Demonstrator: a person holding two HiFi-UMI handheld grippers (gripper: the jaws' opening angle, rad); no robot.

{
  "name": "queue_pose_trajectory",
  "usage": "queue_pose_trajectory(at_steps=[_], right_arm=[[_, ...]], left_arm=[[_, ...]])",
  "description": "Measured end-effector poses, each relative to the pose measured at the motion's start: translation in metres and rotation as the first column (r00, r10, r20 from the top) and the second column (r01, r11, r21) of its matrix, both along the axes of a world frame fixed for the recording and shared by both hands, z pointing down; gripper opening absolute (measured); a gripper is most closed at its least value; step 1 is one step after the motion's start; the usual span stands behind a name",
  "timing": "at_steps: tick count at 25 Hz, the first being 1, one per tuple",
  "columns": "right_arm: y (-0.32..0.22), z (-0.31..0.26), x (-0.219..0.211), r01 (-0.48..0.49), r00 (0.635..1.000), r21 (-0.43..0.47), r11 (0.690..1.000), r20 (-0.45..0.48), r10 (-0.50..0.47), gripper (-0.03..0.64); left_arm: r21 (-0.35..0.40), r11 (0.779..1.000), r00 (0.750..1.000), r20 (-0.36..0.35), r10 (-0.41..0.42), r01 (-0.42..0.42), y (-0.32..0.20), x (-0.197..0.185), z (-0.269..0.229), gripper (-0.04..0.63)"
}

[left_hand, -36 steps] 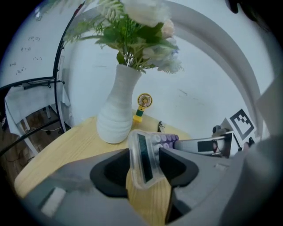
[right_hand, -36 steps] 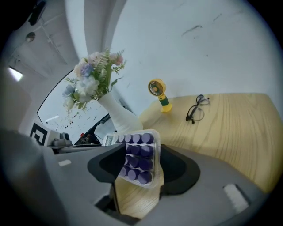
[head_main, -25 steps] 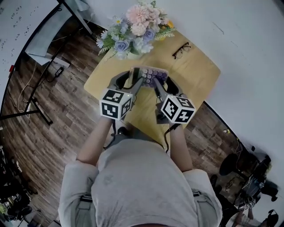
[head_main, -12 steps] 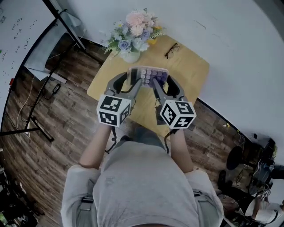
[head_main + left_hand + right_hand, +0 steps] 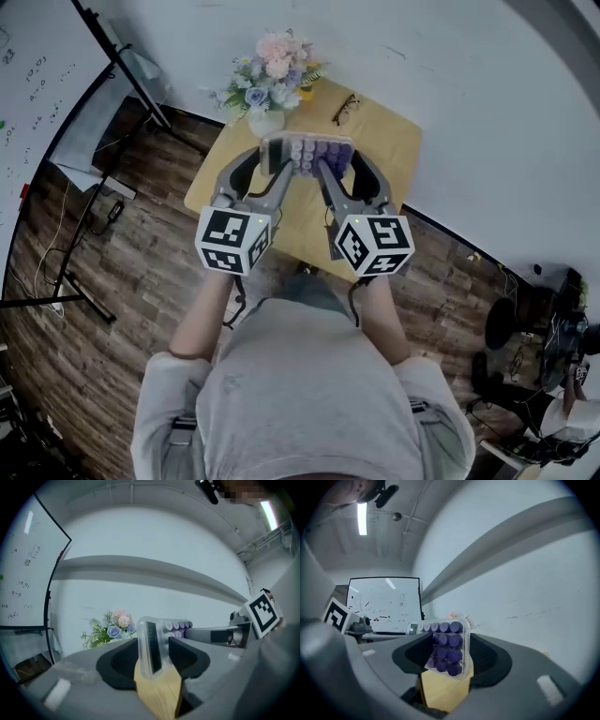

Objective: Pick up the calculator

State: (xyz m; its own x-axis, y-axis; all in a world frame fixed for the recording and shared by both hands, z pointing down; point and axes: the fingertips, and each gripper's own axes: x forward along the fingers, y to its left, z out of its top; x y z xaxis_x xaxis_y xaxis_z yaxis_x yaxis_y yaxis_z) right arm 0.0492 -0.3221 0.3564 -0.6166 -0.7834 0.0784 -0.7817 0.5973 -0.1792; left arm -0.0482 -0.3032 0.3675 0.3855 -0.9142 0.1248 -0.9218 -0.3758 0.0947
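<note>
Clear plastic calculator point(image 5: 309, 153) with rows of round purple keys and a dark display strip at one end. Hangs in the air above the light wooden table point(image 5: 398, 150), near the flower vase point(image 5: 265, 84), lifted off the tabletop. Sits clamped at both ends: left gripper point(image 5: 272, 161) clenched on the display end, right gripper point(image 5: 339, 167) clenched on the keypad end, pads pressing the case in both gripper views. Runs lengthwise from one gripper to the other, crosswise to the person, roughly level. Key face turned up toward the head camera, display end to the left.
</note>
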Motion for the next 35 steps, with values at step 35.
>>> queue_pose_trajectory(at_steps=[35], right_arm=[[0.121, -0.091, 0.011, -0.068, 0.998, 0.334, 0.94, 0.018, 0.065, 0.238]], left_arm=[[0.261, 0.965, 0.998, 0.064, 0.015, -0.031, 0.109, 0.01, -0.088, 0.209]])
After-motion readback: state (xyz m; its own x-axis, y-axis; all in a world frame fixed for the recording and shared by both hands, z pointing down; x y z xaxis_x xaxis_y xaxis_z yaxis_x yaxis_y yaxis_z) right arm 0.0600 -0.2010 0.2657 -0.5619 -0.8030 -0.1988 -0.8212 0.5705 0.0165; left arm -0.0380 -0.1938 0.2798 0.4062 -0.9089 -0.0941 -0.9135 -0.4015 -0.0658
